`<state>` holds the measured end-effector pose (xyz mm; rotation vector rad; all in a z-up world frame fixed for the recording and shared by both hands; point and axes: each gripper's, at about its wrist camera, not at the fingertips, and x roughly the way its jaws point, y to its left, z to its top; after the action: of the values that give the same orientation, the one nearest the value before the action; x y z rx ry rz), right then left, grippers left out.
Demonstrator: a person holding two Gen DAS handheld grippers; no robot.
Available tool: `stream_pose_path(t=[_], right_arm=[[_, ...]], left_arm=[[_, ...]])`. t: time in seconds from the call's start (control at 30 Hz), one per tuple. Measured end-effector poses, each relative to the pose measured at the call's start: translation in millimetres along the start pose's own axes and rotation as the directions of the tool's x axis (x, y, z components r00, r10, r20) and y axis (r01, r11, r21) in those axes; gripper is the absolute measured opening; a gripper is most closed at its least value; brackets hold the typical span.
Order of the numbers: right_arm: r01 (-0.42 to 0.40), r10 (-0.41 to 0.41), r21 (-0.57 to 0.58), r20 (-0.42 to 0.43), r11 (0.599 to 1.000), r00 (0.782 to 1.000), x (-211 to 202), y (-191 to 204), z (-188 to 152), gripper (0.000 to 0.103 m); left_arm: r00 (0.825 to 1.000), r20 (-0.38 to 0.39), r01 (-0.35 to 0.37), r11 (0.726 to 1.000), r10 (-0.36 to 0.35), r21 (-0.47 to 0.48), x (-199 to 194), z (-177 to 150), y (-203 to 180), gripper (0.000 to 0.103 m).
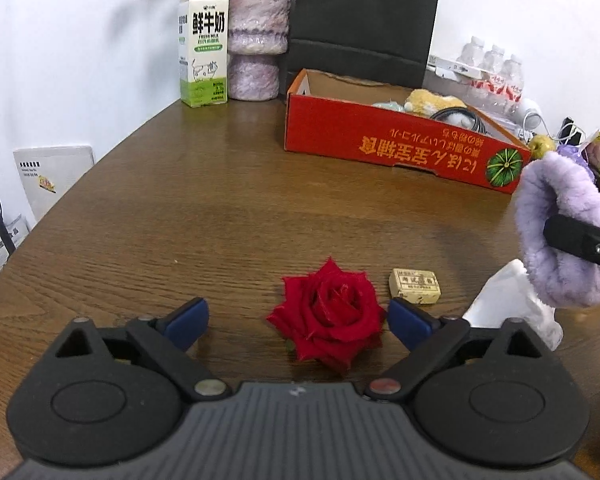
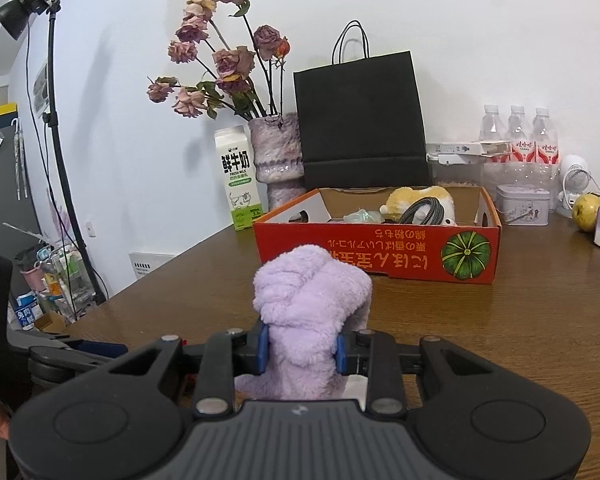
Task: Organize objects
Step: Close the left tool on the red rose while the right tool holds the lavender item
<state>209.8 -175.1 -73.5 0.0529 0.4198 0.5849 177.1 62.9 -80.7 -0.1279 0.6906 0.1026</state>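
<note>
A red rose head (image 1: 327,314) lies on the brown table (image 1: 220,208), between the blue pads of my left gripper (image 1: 298,318); the pads stand apart from the petals, so it is open. A small beige packet (image 1: 415,286) lies just right of the rose. My right gripper (image 2: 301,350) is shut on a fluffy purple plush cloth (image 2: 312,312), which is also in the left wrist view at the right edge as the purple cloth (image 1: 556,232). The open red cardboard box (image 2: 380,252) sits beyond it, holding a yellow plush toy (image 2: 416,198) and a cable.
At the back stand a milk carton (image 1: 203,46), a purple vase (image 1: 256,40) of dried roses and a black paper bag (image 2: 360,120). White crumpled paper (image 1: 512,304) lies near the rose. Water bottles (image 2: 518,132), a tin (image 2: 522,204) and a green fruit (image 2: 586,206) crowd the right.
</note>
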Motion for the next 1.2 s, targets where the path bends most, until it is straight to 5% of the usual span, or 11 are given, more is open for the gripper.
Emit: stream_pose_path(t=[0.13,0.23,1.2], right_arm=[[0.001,-0.001,0.000,0.000,1.000,1.000,0,0,0,0.029],[0.000,0.000,-0.001,0.000,1.000,1.000,0,0,0,0.029],[0.016,-0.015,-0.046,0.024,0.999,1.000,2,3,23,0.029]], left_arm=[[1.000,-0.002,-0.004,0.999,0.004,0.035,-2,0,-5,0.058],[1.000,-0.001,0.011,1.000,-0.011,0.027,-4,0,-6,0.052],[0.989,0.121,0.079,0.997,-0.081,0.017,-20,53,-17,0.049]])
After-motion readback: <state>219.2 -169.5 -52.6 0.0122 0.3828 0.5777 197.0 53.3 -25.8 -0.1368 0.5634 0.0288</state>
